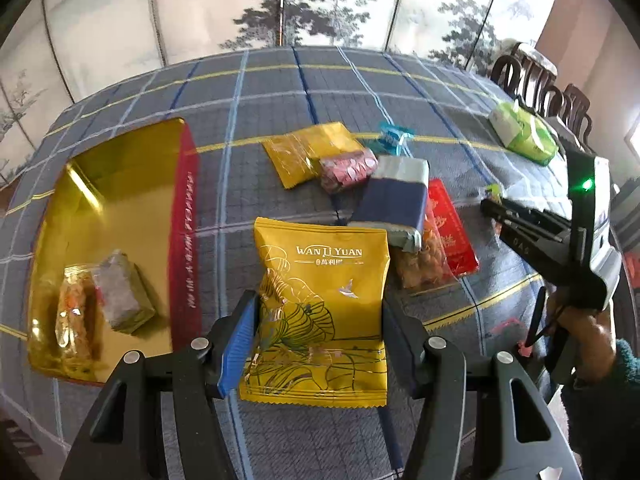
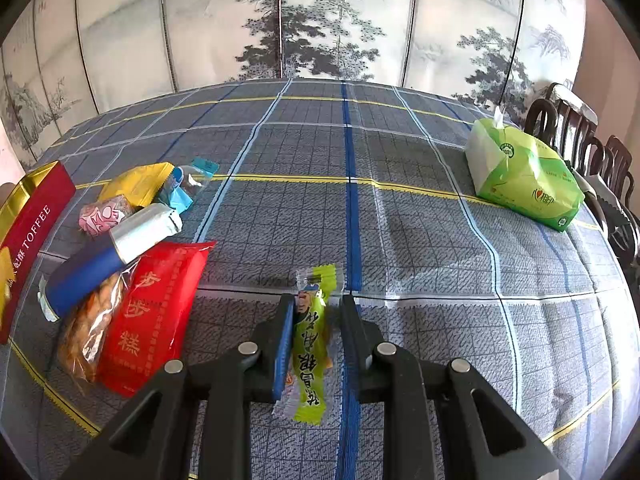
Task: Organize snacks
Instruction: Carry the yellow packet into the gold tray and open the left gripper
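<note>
— Between the fingers of the left tool (image 1: pixel 320 316) sits a yellow Wan Li Yuan packet (image 1: pixel 320 312); is it gripped?

— Both pads meet its side edges, so the tool is clenched on it; the packet fills the gap above the checked tabletop (image 1: pixel 280 92), though I cannot tell whether it is lifted clear of the cloth.

— And the right tool (image 2: pixel 316 320)?

— A slim green snack stick (image 2: pixel 312 344) stands lengthwise between its fingers; the blue left pad touches the wrapper, the right finger shows a sliver of cloth beside it, so I cannot tell whether it truly pinches.

— Where do the other snacks lie?

— Just beyond the yellow packet a heap: a blue-and-silver pack (image 1: pixel 394 200) rests on a clear bag of golden biscuits (image 1: pixel 420 260) and a red packet (image 1: pixel 450 228); behind these a pink sweet (image 1: pixel 348 170) overlaps a second yellow packet (image 1: pixel 312 148), with a teal wrapper (image 1: pixel 394 138) beside them.

— And the box?

— To the left, a gold-lined toffee box (image 1: pixel 184 220) with a red wall lies open; inside it sit a grey wrapped block (image 1: pixel 122 292) and a clear-wrapped snack (image 1: pixel 76 312), touching each other.

— Anything farther out?

— A green tissue pack (image 2: pixel 524 176) lies well apart at the far right edge, near dark wooden chairs (image 2: pixel 576 136); a painted folding screen (image 2: pixel 320 20) stands behind the tabletop.
</note>
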`<state>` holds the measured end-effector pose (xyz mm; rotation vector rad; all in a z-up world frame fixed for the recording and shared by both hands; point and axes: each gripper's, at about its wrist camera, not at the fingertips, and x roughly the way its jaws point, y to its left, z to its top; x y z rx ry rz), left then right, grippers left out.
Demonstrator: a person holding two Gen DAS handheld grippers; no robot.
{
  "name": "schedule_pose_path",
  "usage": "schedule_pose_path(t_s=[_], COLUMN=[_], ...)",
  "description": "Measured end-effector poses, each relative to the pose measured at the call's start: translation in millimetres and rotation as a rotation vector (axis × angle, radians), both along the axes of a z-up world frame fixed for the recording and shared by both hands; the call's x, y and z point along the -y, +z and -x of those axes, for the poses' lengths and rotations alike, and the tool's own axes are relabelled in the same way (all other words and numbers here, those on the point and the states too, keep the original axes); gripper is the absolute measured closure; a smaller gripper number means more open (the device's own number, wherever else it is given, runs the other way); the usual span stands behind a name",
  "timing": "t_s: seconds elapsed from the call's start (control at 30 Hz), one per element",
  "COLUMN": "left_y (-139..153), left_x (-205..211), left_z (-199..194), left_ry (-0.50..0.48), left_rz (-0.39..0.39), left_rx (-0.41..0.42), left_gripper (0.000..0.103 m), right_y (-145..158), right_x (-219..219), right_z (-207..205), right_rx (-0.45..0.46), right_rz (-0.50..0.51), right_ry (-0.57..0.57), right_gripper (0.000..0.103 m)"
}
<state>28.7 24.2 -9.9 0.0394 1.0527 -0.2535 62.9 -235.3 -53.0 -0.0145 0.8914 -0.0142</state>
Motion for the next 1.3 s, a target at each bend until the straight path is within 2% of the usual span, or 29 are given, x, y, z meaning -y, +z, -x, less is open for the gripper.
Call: schedule_pose_path(t_s=[0.33, 0.5, 0.77, 1.3], left_y=[21, 19, 3, -22], left_x=[-49, -86, -140, -175], left_z=[-5, -9, -14, -18], left_ry=[0.113, 0.200, 0.313, 0.365], left_rz=[-0.014, -0.041, -0.062, -0.122], left_rx=[0.059, 0.064, 0.025, 0.000], left_gripper=[0.048, 0.048, 0.048, 0.048], right_y=[0, 0, 0, 0], right_x=[-1, 0, 0, 4], right_z=[0, 0, 0, 0], right_rx=[0.000, 0.000, 0.000, 0.000], right_rz=[0.001, 0.003, 0.005, 0.014], right_ry=[0.000, 0.000, 0.000, -0.003], right_gripper=[0.080, 0.080, 0.080, 0.079])
